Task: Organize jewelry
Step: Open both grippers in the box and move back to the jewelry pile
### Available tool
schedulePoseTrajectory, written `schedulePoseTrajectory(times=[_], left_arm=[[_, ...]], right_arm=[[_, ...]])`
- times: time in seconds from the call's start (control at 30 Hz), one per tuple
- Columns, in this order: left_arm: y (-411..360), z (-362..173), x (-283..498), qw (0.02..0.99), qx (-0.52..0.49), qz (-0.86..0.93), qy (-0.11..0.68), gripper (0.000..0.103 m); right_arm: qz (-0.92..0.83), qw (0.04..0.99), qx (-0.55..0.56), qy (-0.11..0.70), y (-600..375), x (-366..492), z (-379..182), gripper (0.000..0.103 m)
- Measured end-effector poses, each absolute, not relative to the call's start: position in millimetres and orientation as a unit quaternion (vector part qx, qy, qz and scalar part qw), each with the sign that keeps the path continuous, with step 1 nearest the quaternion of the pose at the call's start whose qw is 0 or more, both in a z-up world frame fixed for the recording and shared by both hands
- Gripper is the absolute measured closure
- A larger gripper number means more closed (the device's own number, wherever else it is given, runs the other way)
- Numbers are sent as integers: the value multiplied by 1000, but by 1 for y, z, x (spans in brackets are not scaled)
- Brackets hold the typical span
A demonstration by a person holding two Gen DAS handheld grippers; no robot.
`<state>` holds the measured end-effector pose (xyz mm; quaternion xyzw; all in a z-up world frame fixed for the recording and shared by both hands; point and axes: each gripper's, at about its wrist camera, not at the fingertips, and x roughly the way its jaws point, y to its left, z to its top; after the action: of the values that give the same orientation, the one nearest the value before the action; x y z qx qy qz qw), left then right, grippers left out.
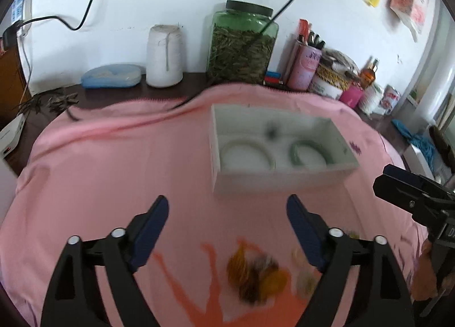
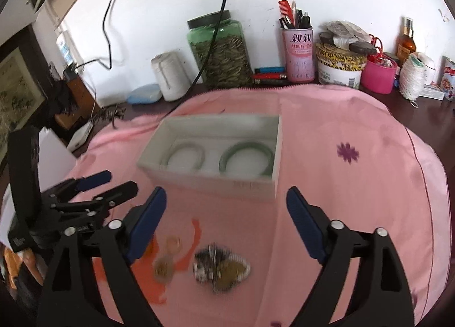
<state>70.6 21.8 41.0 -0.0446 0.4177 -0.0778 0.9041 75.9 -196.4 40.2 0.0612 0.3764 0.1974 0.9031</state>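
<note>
On pink cloth (image 2: 327,128): white box (image 2: 216,182) holding pale bangle (image 2: 186,153) and green bangle (image 2: 246,156). Blurred trinket pile (image 2: 220,270), maybe brooches, near front edge. Left gripper (image 1: 227,213) and right gripper (image 2: 226,204) above pile, jaws wide, gripping nothing.

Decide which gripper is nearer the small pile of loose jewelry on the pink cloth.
Too close to call. The left gripper and the right gripper both hang open above the pile of loose jewelry, which lies low between each one's fingers.

Pink can (image 2: 299,55) w/ pens reads "親親"; smaller print below too blurred.
</note>
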Motion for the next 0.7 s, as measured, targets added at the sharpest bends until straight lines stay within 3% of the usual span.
schedulePoseTrajectory(times=[0.13, 0.43, 0.7], left_arm=[[25, 28, 49, 901, -34, -80, 425, 12], [19, 9, 49, 882, 1, -106, 460, 12], [52, 6, 60, 879, -49, -60, 470, 7]], right_arm=[[183, 905, 60, 379, -205, 61, 17, 12], [194, 881, 153, 403, -241, 73, 12, 12], [197, 882, 118, 411, -227, 67, 14, 12]])
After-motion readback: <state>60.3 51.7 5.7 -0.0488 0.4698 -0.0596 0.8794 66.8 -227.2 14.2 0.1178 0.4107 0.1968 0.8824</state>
